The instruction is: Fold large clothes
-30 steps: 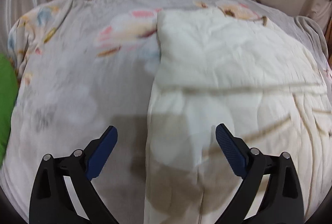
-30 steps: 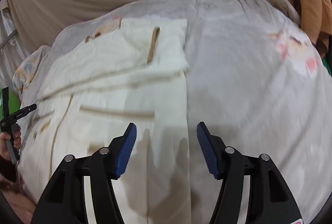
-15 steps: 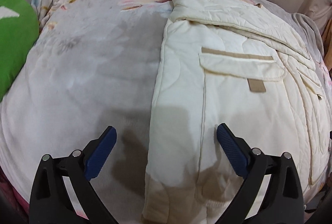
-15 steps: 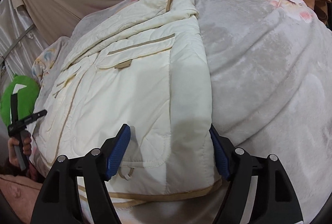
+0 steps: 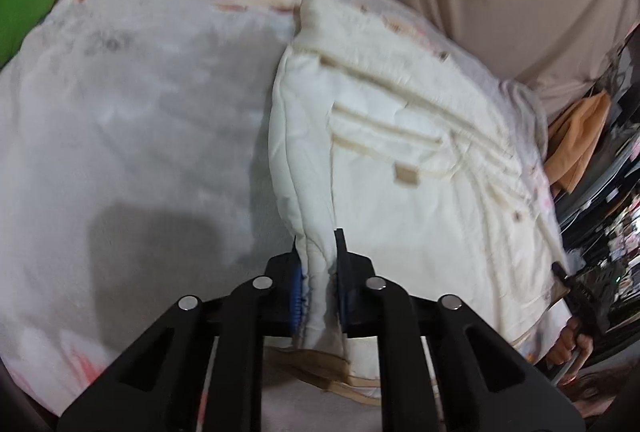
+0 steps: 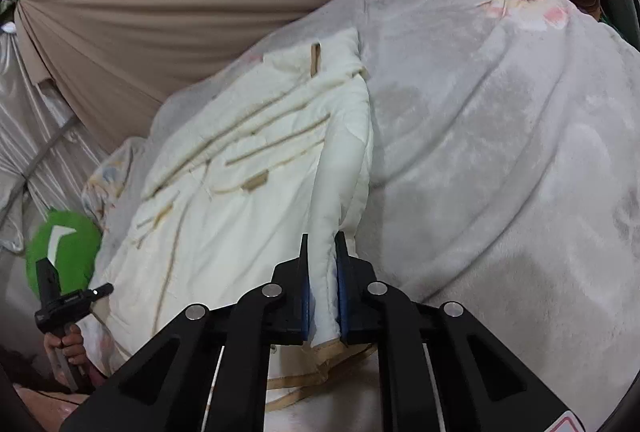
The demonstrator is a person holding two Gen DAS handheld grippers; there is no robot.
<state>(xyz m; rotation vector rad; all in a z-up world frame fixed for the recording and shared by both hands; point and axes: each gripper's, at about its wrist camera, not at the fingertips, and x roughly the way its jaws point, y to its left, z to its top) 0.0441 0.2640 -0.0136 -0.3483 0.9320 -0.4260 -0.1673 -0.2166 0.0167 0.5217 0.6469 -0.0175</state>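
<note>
A cream quilted jacket (image 5: 420, 211) with tan trim and a flap pocket lies flat on a grey fleece blanket (image 5: 140, 131). My left gripper (image 5: 318, 272) is at the jacket's left edge near the hem, its jaws closing with the pads pressing a pinched fold of the cream fabric. In the right wrist view the same jacket (image 6: 240, 211) fills the middle. My right gripper (image 6: 322, 272) is at its right edge near the hem, jaws closing, with a ridge of fabric squeezed between the blue pads. The tan hem hangs just below both grippers.
The blanket (image 6: 500, 151) covers a bed and spreads wide on both sides of the jacket. A green cushion (image 6: 68, 248) lies at the far left. Beige curtains (image 6: 180, 11) hang behind, and an orange cloth (image 5: 580, 139) hangs at the right. A hand (image 6: 66, 344) holds the other gripper's handle.
Both grippers stood wide open over the jacket's lower corners. Now each has come down to an edge near the hem and closed on a fold of it, lifting the fabric slightly.
</note>
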